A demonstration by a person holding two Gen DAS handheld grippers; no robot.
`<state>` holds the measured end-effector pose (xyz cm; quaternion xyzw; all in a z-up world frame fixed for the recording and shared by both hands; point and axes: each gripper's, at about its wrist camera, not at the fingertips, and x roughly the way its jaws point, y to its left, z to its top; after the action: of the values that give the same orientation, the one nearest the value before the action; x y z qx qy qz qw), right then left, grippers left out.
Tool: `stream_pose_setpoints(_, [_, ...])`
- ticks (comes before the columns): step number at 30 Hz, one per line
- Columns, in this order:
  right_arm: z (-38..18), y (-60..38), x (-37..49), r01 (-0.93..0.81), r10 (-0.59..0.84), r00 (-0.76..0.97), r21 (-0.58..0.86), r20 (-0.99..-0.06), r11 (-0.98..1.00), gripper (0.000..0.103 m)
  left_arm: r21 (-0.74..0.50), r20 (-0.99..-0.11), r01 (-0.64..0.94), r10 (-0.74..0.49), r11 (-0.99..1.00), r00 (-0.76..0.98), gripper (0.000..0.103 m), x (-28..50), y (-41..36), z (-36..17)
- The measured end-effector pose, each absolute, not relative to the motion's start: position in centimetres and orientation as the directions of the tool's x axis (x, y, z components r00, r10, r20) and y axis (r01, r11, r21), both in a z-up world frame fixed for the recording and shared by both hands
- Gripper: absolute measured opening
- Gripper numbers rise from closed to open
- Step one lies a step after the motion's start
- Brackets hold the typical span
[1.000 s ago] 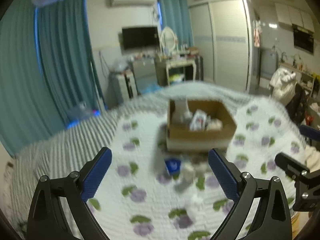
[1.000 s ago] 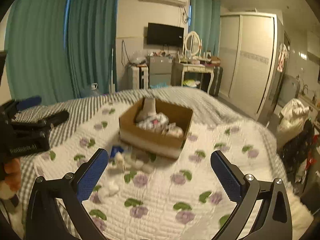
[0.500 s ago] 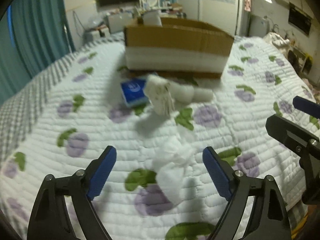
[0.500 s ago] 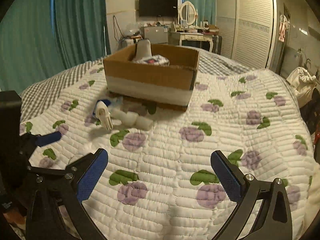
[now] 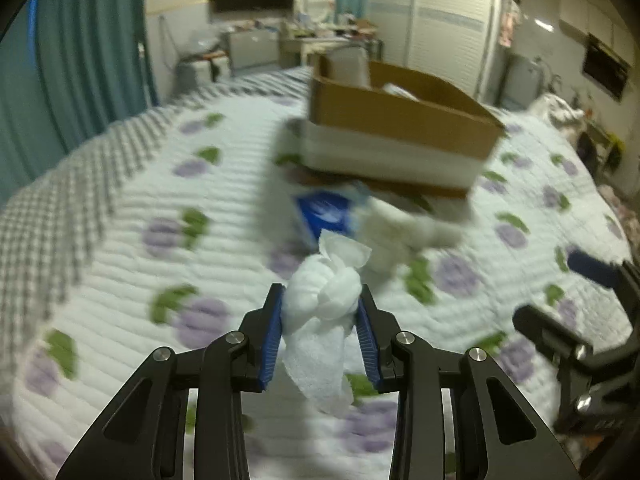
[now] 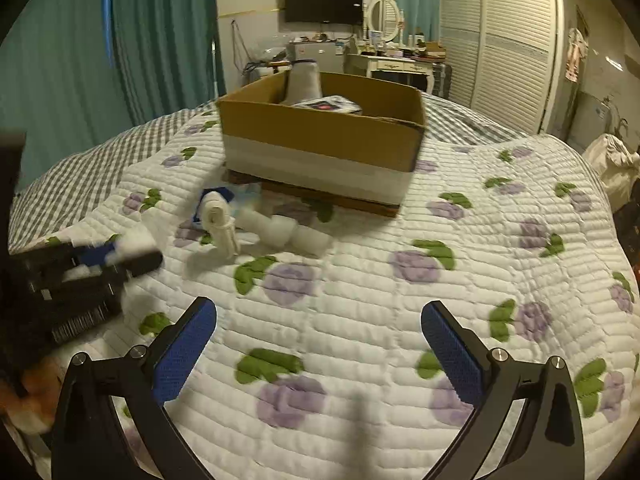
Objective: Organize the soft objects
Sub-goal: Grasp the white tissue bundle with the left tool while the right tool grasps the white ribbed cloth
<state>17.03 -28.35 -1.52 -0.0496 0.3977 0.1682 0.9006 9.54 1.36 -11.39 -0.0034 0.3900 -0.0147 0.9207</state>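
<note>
Two grippers were over the bed when this was taken, and only yours on the left was loaded: the left gripper had clamped its blue pads on a crumpled white tissue wad, which bulged above the fingertips and trailed a loose tail below them, at 6 o'clock in the left wrist view. Your right gripper stood with its jaws wide and nothing between them, hovering above the floral quilt. The cardboard box, at 12 o'clock in the right wrist view, already held several things, among them a pale upright item and a patterned packet, so part of the sorting looked done. Still loose on the quilt at about 10 o'clock from your right gripper, in front of the box's near wall, lay a rolled white cloth, a white cylinder-shaped piece just beside it, and a blue packet partly tucked behind them. By that count the wad in your grip and at least three more items had yet to go in. No lettering could be read: the blue packet carried a white mark too blurred to make out, and the print on the packet inside the box was too small to tell.
</note>
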Motion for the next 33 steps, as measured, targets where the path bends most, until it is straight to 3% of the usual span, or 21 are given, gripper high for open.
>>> stream_pose_setpoints(4, [-2.0,-25.1,18.1,-0.396,0.301,0.6,0.052,-0.741,0.917,0.098,0.01,-0.697,-0.007,0.012,1.0,0.717,0.034,10.3,3.1,-10.8])
stream_pose_setpoints(7, [-2.7,-22.5,19.4,-0.429,0.32,0.574,0.056,-0.754,0.902,0.087,0.044,-0.691,-0.019,0.045,0.999,0.722,0.034,10.9,3.7,-11.2])
stream_pose_setpoints(8, [-3.1,-21.5,20.0,-0.434,0.324,0.565,0.061,-0.759,0.899,0.08,0.043,-0.696,-0.029,0.05,0.999,0.716,0.034,11.1,4.0,-11.5])
stream_pose_setpoints(13, [-4.7,-18.4,22.6,-0.445,0.327,0.536,0.068,-0.779,0.893,0.066,0.029,-0.724,-0.063,0.064,0.998,0.687,0.034,12.0,5.7,-12.5])
stream_pose_setpoints(16, [-5.4,-17.4,23.6,-0.441,0.331,0.52,0.085,-0.787,0.893,0.052,0.02,-0.731,-0.072,0.064,0.997,0.679,0.034,12.2,6.1,-12.9])
stream_pose_setpoints(17, [-5.6,-17.2,23.8,-0.441,0.329,0.518,0.083,-0.789,0.894,0.042,0.022,-0.733,-0.07,0.064,0.997,0.678,0.034,12.3,6.0,-13.0])
stream_pose_setpoints(20, [-5.9,-17.0,23.7,-0.439,0.322,0.517,0.077,-0.793,0.895,0.026,0.031,-0.731,-0.063,0.066,0.998,0.68,0.034,12.1,5.7,-13.0])
stream_pose_setpoints(28, [-4.3,-18.4,21.0,-0.455,0.362,0.523,0.106,-0.772,0.884,0.012,0.032,-0.717,-0.036,0.048,0.999,0.696,0.034,10.2,4.3,-12.1])
stream_pose_setpoints(30, [-3.7,-19.0,20.1,-0.46,0.382,0.522,0.126,-0.762,0.879,0.004,0.024,-0.714,-0.023,0.033,0.999,0.699,0.034,9.3,3.9,-11.7])
stream_pose_setpoints(33, [-2.6,-20.1,18.9,-0.461,0.404,0.53,0.147,-0.746,0.875,0.003,0.036,-0.712,-0.012,0.034,0.999,0.702,0.034,8.1,3.2,-11.3])
